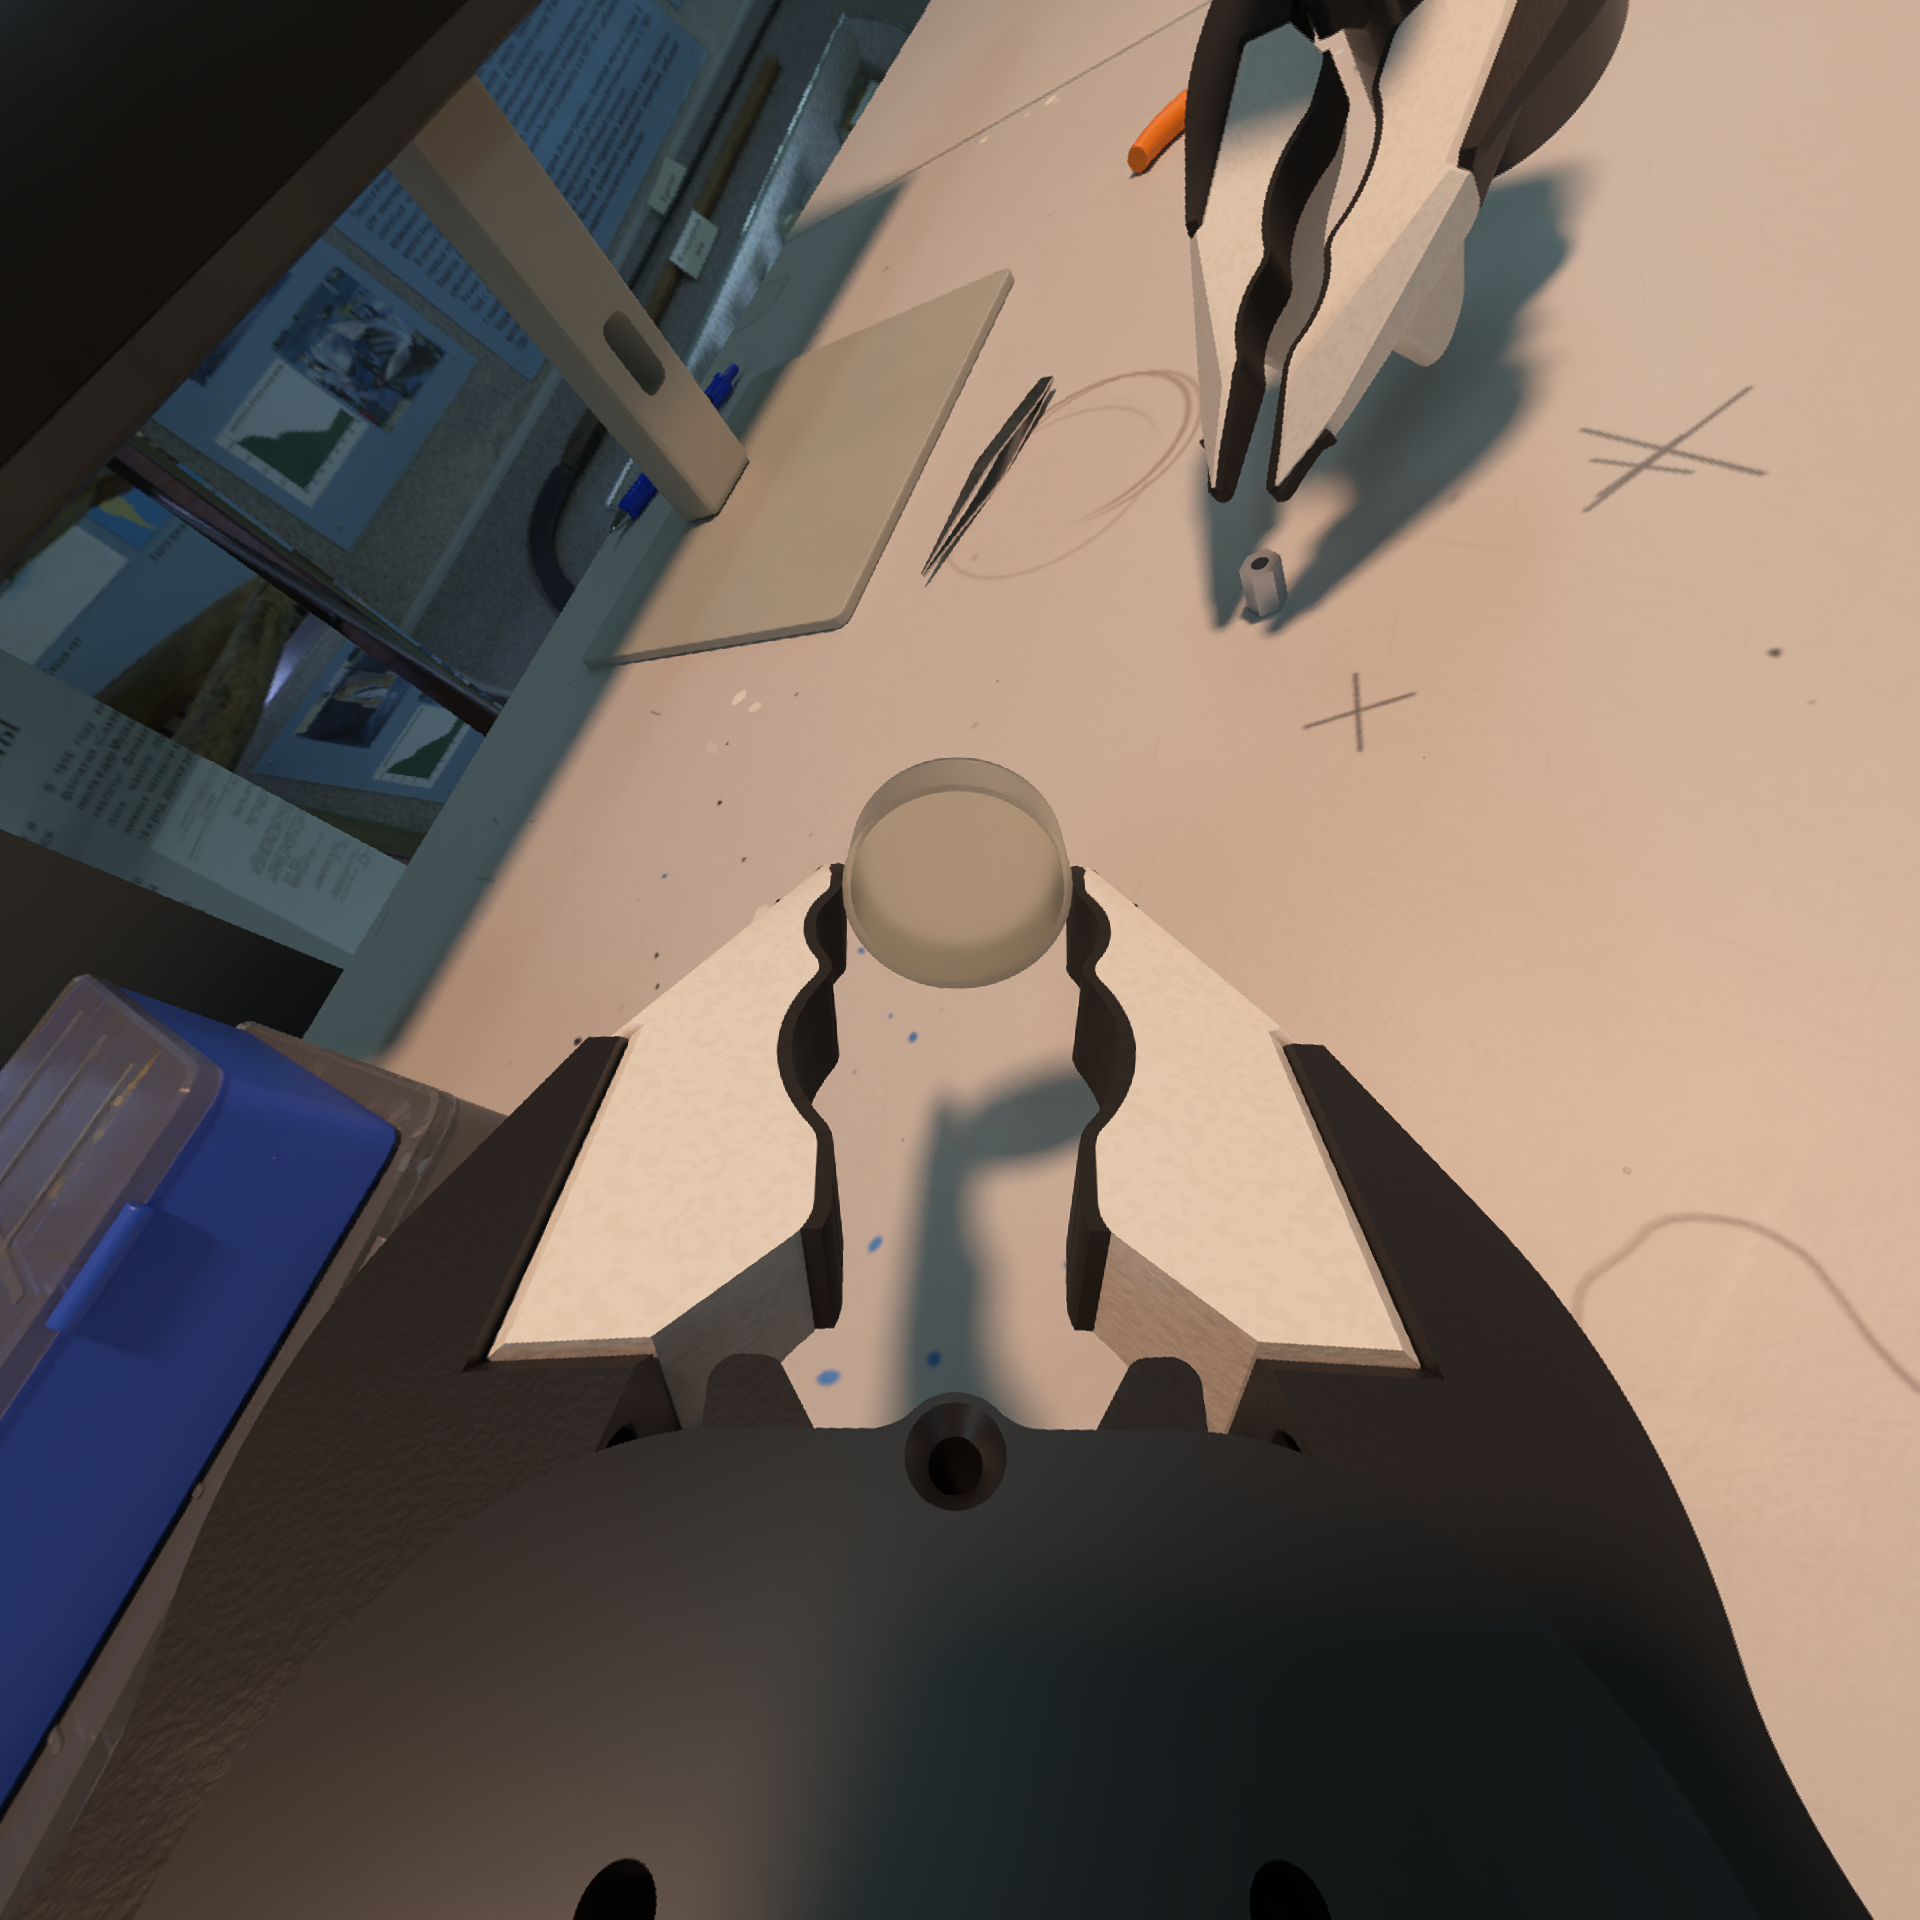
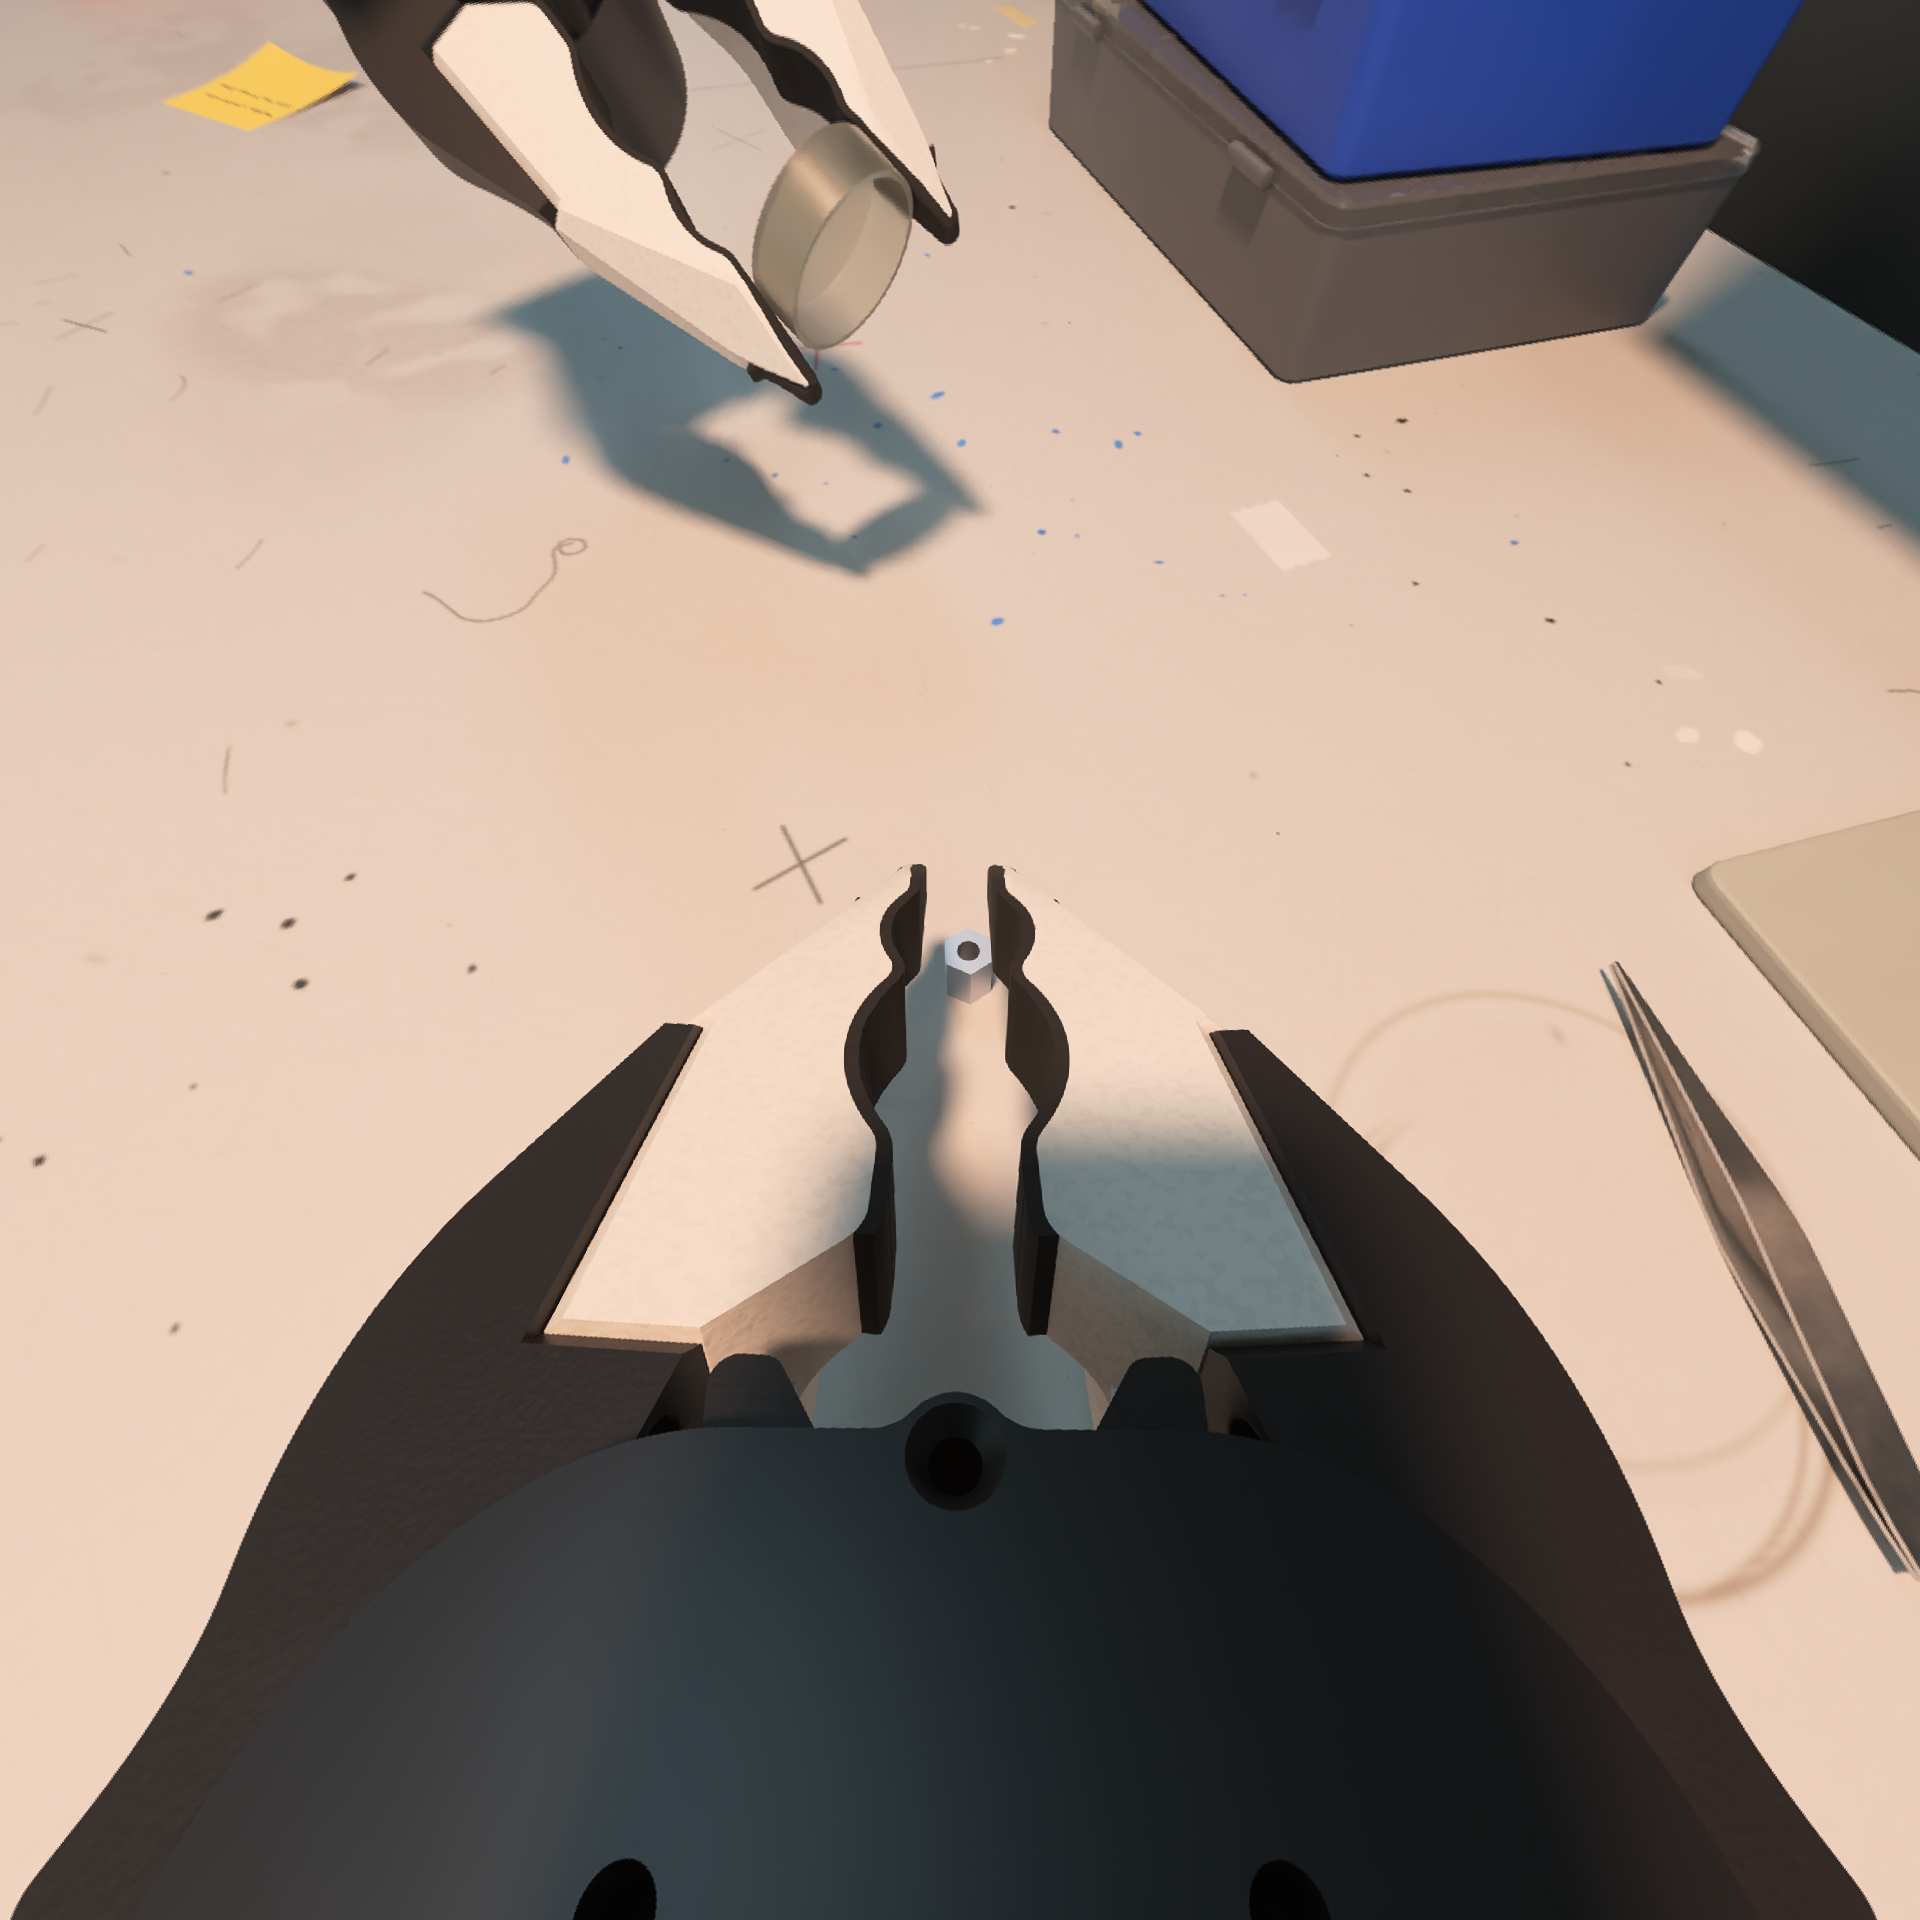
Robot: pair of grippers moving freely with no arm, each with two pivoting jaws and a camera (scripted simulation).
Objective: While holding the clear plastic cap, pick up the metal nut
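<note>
The small silver hexagonal metal nut is seen standing bore-up on the beige surface, apparently below the narrowly parted right tool, while the round clear plastic cap is gripped aloft by the left tool.

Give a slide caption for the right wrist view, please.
Open right hand-held gripper straddles the metal nut on the table.

Pale, pen-marked counter (speckled blue), with posters on the wall beyond its edge.
</note>
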